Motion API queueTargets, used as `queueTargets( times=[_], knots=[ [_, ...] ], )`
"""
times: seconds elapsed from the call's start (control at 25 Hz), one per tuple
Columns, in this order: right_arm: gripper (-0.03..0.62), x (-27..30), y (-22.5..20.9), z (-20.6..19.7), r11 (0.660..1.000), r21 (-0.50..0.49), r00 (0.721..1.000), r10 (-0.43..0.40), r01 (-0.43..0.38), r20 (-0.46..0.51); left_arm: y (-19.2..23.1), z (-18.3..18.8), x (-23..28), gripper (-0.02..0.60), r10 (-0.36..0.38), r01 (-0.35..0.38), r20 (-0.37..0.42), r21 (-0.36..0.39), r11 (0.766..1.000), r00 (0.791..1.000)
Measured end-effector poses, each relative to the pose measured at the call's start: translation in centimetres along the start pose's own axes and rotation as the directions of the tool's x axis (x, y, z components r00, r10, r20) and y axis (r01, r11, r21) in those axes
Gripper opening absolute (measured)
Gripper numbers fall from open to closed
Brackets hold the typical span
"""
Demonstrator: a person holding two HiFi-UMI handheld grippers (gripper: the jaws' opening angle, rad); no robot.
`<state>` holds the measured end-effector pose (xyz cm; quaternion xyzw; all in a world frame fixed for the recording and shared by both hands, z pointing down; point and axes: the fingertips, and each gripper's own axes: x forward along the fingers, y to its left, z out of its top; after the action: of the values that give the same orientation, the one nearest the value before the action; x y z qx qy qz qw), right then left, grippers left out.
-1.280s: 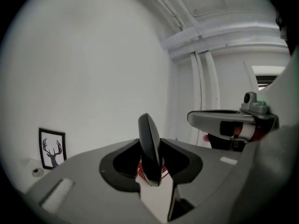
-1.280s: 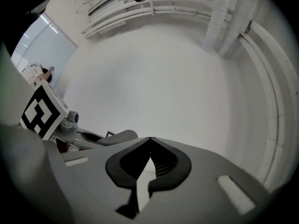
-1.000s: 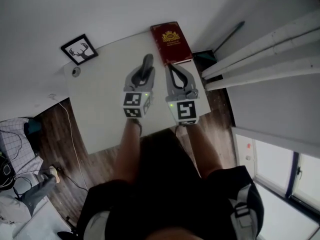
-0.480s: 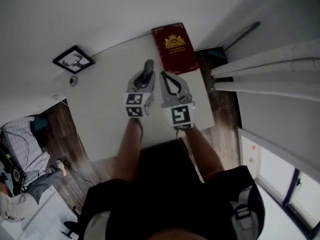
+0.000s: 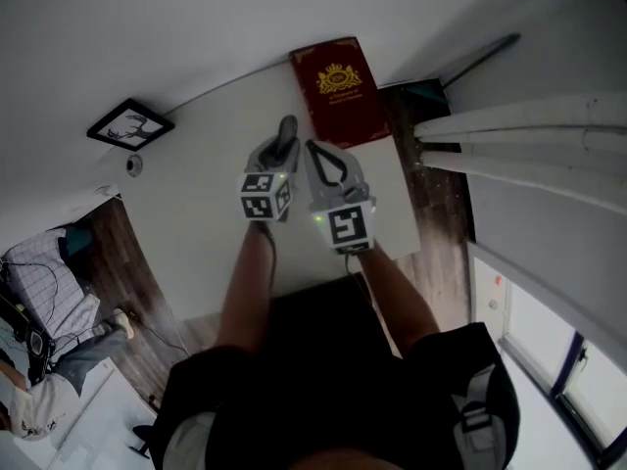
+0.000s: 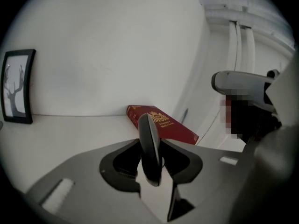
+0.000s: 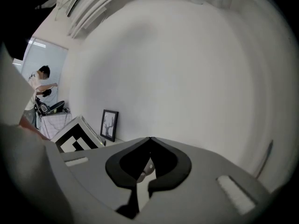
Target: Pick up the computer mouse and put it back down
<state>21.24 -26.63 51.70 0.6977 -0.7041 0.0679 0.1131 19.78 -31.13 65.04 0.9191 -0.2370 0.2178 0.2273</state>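
The dark computer mouse (image 5: 287,131) stands on its edge between the jaws of my left gripper (image 5: 283,151), which is shut on it over the white table (image 5: 201,233). In the left gripper view the mouse (image 6: 150,146) fills the gap of the left gripper (image 6: 150,158), with the pads against its sides. Close on its right, my right gripper (image 5: 313,148) is shut with nothing in it. In the right gripper view the right gripper (image 7: 149,140) shows its tips meeting.
A red book (image 5: 338,88) lies at the table's far right corner, a framed deer picture (image 5: 129,123) leans at the far left, and a small round object (image 5: 134,164) sits near it. White pipes (image 5: 519,135) run along the right. A person (image 7: 39,85) stands far off.
Both grippers have sunk toward the table side by side. The left one still holds the mouse and the right one stays shut.
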Motion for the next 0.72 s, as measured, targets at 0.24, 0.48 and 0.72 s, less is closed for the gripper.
queueTargets(
  times=[0.24, 0.48, 0.72],
  knots=[
    [0.014, 0.9, -0.4, -0.6, 1.000, 0.017, 1.000, -0.006, 0.006, -0.011, 0.5, -1.0, 1.3, 0.132, -0.009, 0.009, -0.035, -0.011, 1.000, 0.999],
    [0.014, 1.0, -0.5, -0.8, 0.999, 0.031, 1.000, -0.019, 0.020, -0.012, 0.9, -2.3, 2.0, 0.132, -0.021, 0.014, -0.109, -0.064, 0.998, 0.994],
    [0.014, 1.5, -0.3, -1.1, 1.000, 0.025, 1.000, -0.012, 0.012, -0.025, 1.3, -2.7, 2.3, 0.132, -0.027, 0.017, -0.135, -0.078, 0.997, 0.990]
  ],
)
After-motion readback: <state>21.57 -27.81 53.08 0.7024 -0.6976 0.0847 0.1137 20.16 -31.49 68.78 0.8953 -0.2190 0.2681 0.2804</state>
